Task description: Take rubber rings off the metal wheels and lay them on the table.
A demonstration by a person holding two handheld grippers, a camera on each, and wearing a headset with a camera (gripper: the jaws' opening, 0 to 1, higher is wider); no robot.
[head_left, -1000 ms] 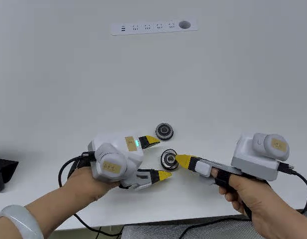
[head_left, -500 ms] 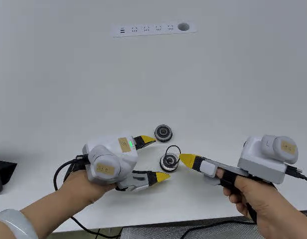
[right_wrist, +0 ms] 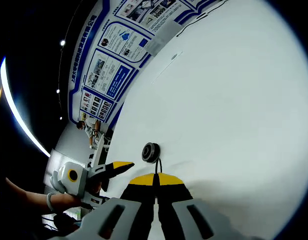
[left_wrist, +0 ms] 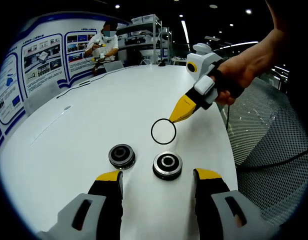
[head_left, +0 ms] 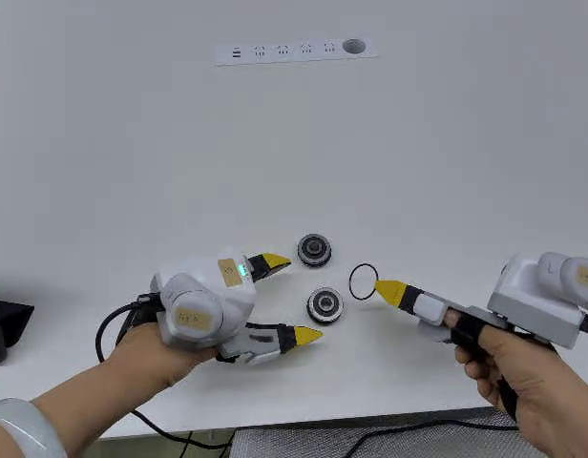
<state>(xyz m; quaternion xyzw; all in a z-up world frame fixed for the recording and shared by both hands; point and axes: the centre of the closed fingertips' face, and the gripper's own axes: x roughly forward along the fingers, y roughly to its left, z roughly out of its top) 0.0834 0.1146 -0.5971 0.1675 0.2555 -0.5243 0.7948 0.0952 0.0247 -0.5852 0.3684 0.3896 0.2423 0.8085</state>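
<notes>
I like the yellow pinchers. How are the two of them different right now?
The left gripper is open; the right gripper is shut. The left gripper holds nothing; the right gripper pinches the rubber ring. Both have yellow tips.

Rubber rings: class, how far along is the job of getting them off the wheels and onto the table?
Done: one rubber ring is off the nearer wheel. In hand: the right gripper, shut, pinches it; whether it touches the table is unclear. Left: release it, then strip the farther wheel, which seems to wear its ring. The left gripper is open.
</notes>
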